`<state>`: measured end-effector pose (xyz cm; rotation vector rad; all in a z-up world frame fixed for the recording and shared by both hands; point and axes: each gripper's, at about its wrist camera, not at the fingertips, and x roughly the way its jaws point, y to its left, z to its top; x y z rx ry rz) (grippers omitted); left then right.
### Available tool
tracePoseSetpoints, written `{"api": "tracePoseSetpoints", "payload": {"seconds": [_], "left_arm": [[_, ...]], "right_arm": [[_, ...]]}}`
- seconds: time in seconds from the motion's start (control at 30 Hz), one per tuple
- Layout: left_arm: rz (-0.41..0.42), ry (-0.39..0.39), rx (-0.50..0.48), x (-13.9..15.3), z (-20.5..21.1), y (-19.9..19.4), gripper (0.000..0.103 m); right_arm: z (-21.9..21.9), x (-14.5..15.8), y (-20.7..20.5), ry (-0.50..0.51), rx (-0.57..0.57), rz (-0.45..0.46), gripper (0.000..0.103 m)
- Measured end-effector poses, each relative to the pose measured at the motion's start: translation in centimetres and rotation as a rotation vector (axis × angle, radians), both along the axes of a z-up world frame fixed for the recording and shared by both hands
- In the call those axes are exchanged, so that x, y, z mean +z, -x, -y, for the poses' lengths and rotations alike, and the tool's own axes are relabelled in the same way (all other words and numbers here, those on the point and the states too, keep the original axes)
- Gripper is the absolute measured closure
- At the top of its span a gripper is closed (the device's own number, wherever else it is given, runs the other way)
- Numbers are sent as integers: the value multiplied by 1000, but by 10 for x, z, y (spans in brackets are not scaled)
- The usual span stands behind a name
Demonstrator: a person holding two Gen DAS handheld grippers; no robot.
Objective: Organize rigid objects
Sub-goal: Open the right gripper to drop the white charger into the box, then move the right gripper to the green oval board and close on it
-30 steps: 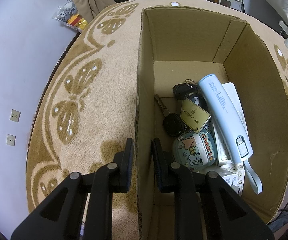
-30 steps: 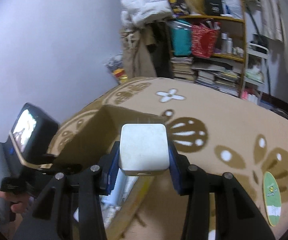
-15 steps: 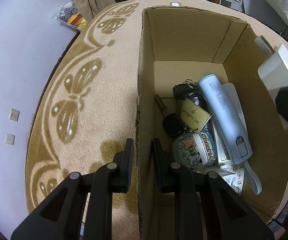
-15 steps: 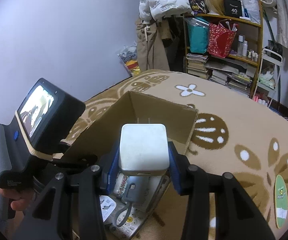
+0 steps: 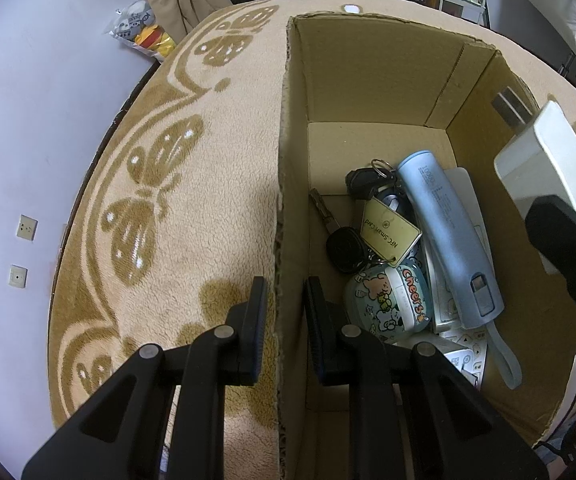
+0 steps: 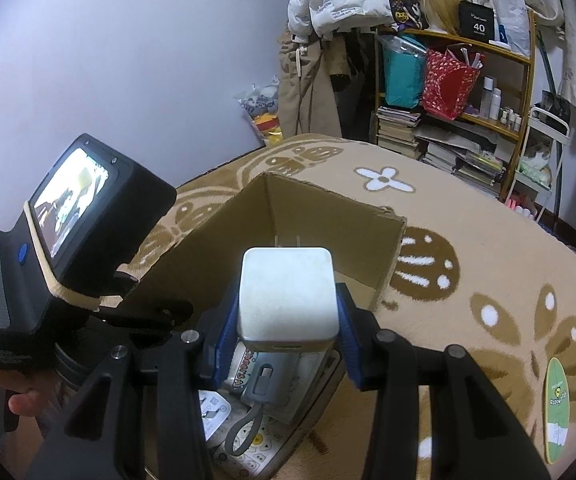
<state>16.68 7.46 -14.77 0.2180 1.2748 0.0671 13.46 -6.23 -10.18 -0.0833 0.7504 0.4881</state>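
An open cardboard box (image 5: 372,80) stands on a patterned rug. My left gripper (image 5: 282,312) is shut on the box's left wall, one finger outside and one inside. Inside lie a light blue power bank (image 5: 448,240), keys with a yellow card tag (image 5: 389,227), a round cartoon tin (image 5: 388,302) and a remote control (image 5: 466,358). My right gripper (image 6: 287,320) is shut on a white plug charger (image 6: 287,294), its prongs pointing away. The charger (image 5: 548,172) hangs above the box's right side. The box (image 6: 328,220) is below and ahead in the right wrist view.
The beige rug (image 5: 192,208) with brown butterflies spreads around the box. A green board-shaped item (image 6: 556,404) lies on it at right. A hand (image 6: 24,404) holds the left gripper's handle (image 6: 68,240). Behind stand a crowded shelf (image 6: 460,120), hanging coats and a wall.
My right gripper carried the charger forward and slightly down, from beside the box to above its right side, entering the left wrist view. The left gripper kept still on the box wall.
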Motion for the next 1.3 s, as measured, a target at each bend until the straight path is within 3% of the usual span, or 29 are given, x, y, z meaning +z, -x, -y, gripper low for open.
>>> {"api": "tracePoseSetpoints", "payload": {"seconds": [0.3, 0.47, 0.67, 1.3], "left_arm": [[-2, 14, 13, 0, -2, -1, 84], [-1, 20, 16, 1, -2, 0, 84], [0, 12, 12, 1, -2, 1, 84], [1, 4, 8, 1, 0, 1, 84]], "right_arm": [[2, 10, -2, -17, -9, 25, 55], [13, 20, 4, -18, -23, 61, 28], [38, 23, 3, 28, -90, 64, 8], [189, -24, -14, 90, -415, -69, 7]]}}
